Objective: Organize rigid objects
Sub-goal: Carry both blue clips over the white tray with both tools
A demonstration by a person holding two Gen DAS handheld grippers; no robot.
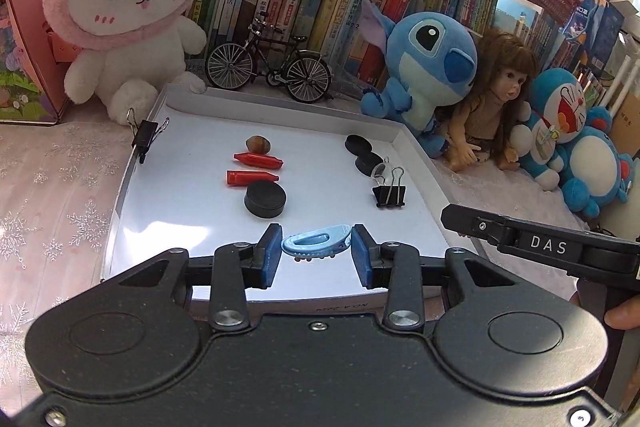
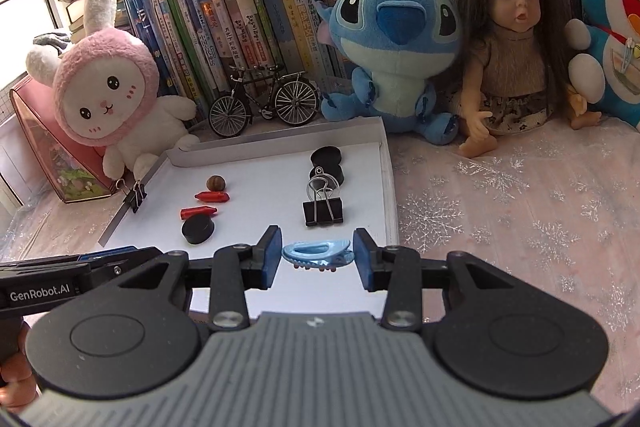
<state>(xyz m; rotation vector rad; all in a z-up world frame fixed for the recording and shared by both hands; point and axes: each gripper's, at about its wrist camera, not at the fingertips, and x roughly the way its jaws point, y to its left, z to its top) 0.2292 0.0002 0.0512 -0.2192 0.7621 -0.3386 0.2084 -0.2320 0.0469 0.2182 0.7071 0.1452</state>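
In the left wrist view, my left gripper (image 1: 316,251) is shut on a light blue toothed hair clip (image 1: 316,241), which touches both blue pads above the front of the white tray (image 1: 400,141). In the right wrist view, my right gripper (image 2: 317,259) grips a similar blue hair clip (image 2: 318,251) over the tray's (image 2: 386,163) front right part. On the tray lie two red crayon-like pieces (image 1: 258,159), a brown nut (image 1: 258,143), a black puck (image 1: 266,201), two more black discs (image 1: 362,153) and a black binder clip (image 1: 390,191).
Another binder clip (image 1: 145,138) is clamped on the tray's left rim. Behind the tray stand a model bicycle (image 1: 268,67), a pink rabbit plush (image 1: 124,7), a blue plush (image 1: 424,67), a doll (image 1: 496,95) and a row of books. A snowflake-patterned cloth (image 2: 500,211) covers the surface.
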